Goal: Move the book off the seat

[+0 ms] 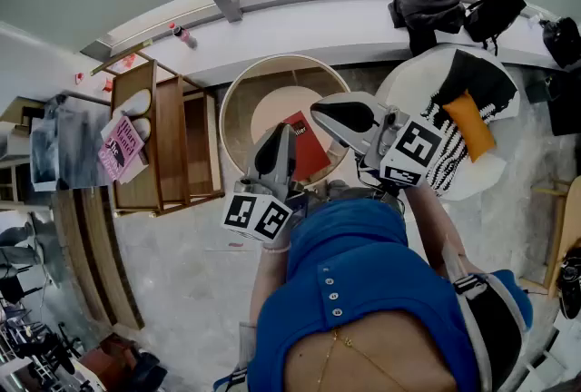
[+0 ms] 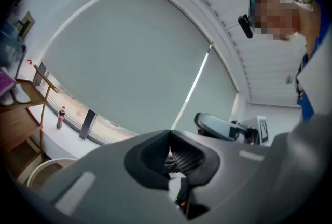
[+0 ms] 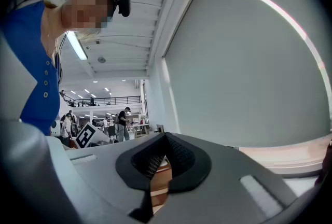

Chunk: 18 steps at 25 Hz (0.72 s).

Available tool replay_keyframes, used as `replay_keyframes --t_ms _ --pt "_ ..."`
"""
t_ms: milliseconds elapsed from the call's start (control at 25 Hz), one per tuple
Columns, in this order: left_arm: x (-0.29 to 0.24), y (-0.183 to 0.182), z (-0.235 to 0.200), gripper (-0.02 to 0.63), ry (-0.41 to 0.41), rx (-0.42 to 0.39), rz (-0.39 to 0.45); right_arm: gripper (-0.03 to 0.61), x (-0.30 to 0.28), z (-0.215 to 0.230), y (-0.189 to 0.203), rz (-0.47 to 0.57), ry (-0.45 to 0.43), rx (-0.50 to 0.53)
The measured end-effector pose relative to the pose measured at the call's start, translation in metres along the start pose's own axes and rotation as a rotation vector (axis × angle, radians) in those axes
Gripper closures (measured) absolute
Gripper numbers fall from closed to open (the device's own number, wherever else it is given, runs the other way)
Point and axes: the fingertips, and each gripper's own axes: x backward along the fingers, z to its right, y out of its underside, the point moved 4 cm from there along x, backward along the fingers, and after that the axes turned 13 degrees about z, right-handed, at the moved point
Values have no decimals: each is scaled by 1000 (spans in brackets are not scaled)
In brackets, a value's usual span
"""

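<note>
Thin red book (image 1: 304, 148) lies flat on the round, pale, wood-rimmed seat (image 1: 238, 104). Left gripper (image 1: 280, 138) and right gripper (image 1: 325, 112): jaws closed together, both empty, held over the seat.

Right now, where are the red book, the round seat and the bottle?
red book (image 1: 309, 150): head view, its cover.
round seat (image 1: 284, 60): head view, far rim.
bottle (image 2: 60, 118): left gripper view, its middle.

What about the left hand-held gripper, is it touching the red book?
Apart. In the left gripper view the left hand-held gripper points at the window blind, jaws shut on nothing; the red book is not at them.
</note>
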Motion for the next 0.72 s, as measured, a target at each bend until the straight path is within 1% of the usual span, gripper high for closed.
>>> replay_keyframes --t_ms 120,320,440,600,720 --pt "-1 -13 2 614 0 -11 24 578 -5 -3 -5 -7 -5 49" --pt "-1 -29 7 614 14 -61 44 577 -14 -9 -14 16 -43 60" --pt "1 -39 9 614 30 -96 61 578 -21 -15 -15 5 -72 76" --pt "8 -49 7 614 15 -109 93 578 -32 -28 -10 -8 -109 78" --pt "13 -45 7 613 -3 -99 88 578 -36 -37 -7 -1 -121 72"
